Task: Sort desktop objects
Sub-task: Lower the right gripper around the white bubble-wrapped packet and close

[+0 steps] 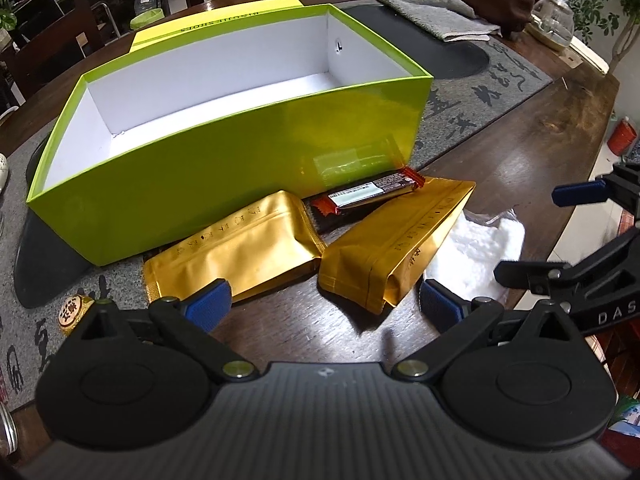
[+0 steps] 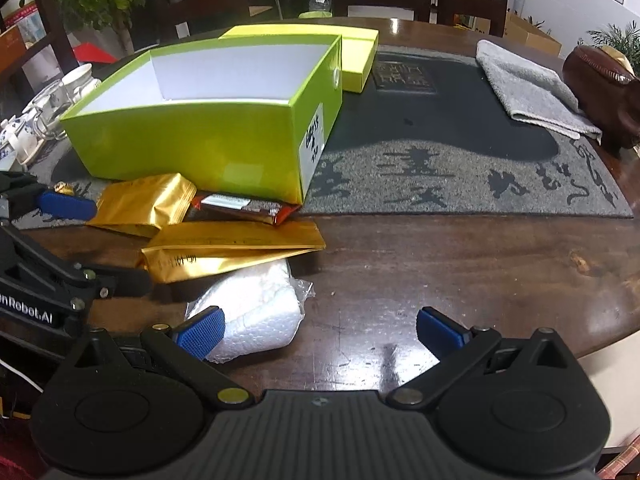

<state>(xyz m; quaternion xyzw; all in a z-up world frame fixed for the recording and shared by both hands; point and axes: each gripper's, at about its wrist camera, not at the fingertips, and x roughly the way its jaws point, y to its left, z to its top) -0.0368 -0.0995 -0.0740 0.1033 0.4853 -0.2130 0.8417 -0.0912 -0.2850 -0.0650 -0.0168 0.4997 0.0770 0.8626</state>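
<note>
Both grippers stand spread and empty: left gripper (image 1: 322, 306) faces two gold pouches (image 1: 240, 254) lying before the green box (image 1: 224, 152); right gripper (image 2: 320, 330) hangs beside the white packet (image 2: 256, 312). Recommended: centre each item between the pads, close squarely, lift clear of the wall.

Both wrist cameras are hovering low and close over the wooden table (image 1: 520, 152), facing forward; the left is looking from leftward, and both are sharing the green box (image 1: 224, 160) (image 2: 192, 152) and gold pouches (image 1: 236, 256) (image 2: 236, 248).
</note>
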